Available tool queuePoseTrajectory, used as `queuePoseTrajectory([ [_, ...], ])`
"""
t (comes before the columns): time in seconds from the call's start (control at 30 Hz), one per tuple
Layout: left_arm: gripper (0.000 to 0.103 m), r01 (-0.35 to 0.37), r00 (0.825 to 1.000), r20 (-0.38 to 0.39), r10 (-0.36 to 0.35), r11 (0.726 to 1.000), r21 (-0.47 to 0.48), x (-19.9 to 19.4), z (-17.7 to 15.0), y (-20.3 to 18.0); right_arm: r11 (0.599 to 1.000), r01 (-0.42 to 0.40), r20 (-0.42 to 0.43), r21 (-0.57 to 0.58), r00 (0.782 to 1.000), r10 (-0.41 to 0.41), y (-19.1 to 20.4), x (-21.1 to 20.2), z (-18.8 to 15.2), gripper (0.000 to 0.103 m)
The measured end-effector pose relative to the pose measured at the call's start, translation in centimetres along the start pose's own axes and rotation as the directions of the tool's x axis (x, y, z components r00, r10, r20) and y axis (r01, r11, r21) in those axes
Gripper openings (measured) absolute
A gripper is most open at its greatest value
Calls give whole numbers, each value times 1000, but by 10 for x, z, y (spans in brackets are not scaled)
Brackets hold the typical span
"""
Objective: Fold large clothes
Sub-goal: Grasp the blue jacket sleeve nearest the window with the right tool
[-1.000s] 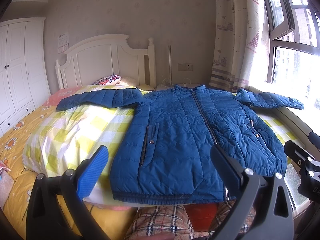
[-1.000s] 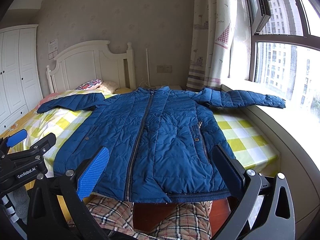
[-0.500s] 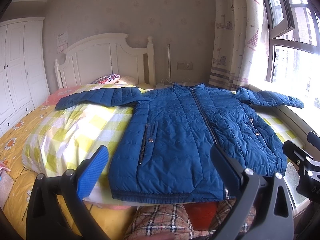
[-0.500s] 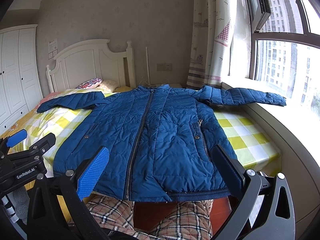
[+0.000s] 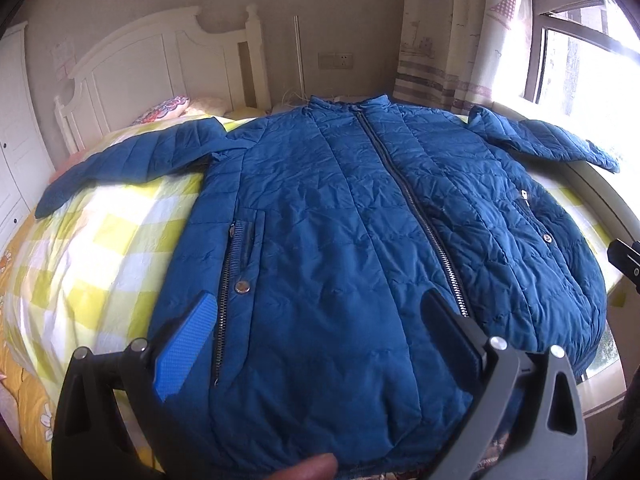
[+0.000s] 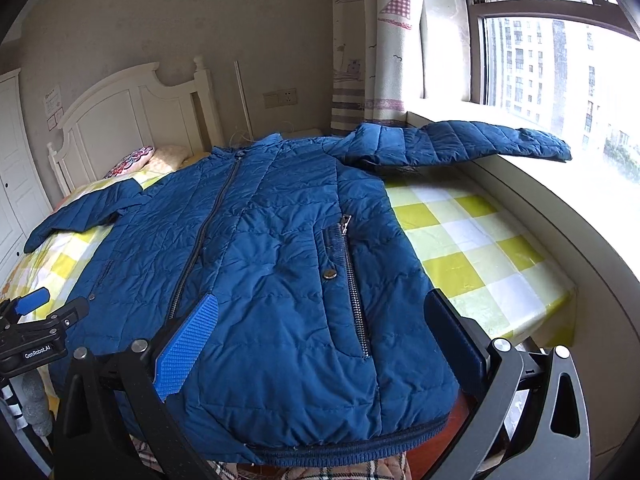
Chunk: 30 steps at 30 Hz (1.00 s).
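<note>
A blue quilted jacket (image 5: 340, 216) lies flat and zipped on the bed, sleeves spread out to both sides, hem toward me. In the left wrist view my left gripper (image 5: 320, 320) hovers open over the hem's left half, nothing between its fingers. The right wrist view shows the same jacket (image 6: 280, 248), its right sleeve (image 6: 460, 142) reaching onto the window sill. My right gripper (image 6: 320, 320) is open above the hem's right half, by the pocket zipper (image 6: 354, 280). The left gripper (image 6: 36, 328) shows at that view's left edge.
The bed has a yellow-and-white checked cover (image 6: 472, 240) and a white headboard (image 5: 160, 64). A window sill (image 6: 560, 208) and curtain (image 6: 380, 40) bound the right side. A white wardrobe (image 5: 12, 128) stands at left. A fingertip (image 5: 308, 468) shows at the bottom.
Both grippers have moved forward and down toward the jacket, so its hem now lies between and under the fingers. The jacket itself has not moved.
</note>
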<state>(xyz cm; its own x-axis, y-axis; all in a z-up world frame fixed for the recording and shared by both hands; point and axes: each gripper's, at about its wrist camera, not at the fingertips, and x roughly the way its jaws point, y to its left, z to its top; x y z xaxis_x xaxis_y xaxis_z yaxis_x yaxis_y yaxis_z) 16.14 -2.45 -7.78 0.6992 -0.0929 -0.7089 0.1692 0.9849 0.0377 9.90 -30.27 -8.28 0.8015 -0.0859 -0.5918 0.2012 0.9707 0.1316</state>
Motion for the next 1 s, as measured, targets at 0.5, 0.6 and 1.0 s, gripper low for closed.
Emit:
queuePoseTrajectory([
  [0.5,101,-1,989,-145,-21,988,-152,173,100,48,886,70,-106,458,994,-24,-170,182,107,99],
  [0.6,101,-35,990,-140,18,993,-116,177,97,41,832,55,-74,553,997,-17,-191,211,125,99],
  [1.0,101,-29,989,-150,9,990,-135,178,97,45,891,128,76,435,981,-178,-141,228,210,23],
])
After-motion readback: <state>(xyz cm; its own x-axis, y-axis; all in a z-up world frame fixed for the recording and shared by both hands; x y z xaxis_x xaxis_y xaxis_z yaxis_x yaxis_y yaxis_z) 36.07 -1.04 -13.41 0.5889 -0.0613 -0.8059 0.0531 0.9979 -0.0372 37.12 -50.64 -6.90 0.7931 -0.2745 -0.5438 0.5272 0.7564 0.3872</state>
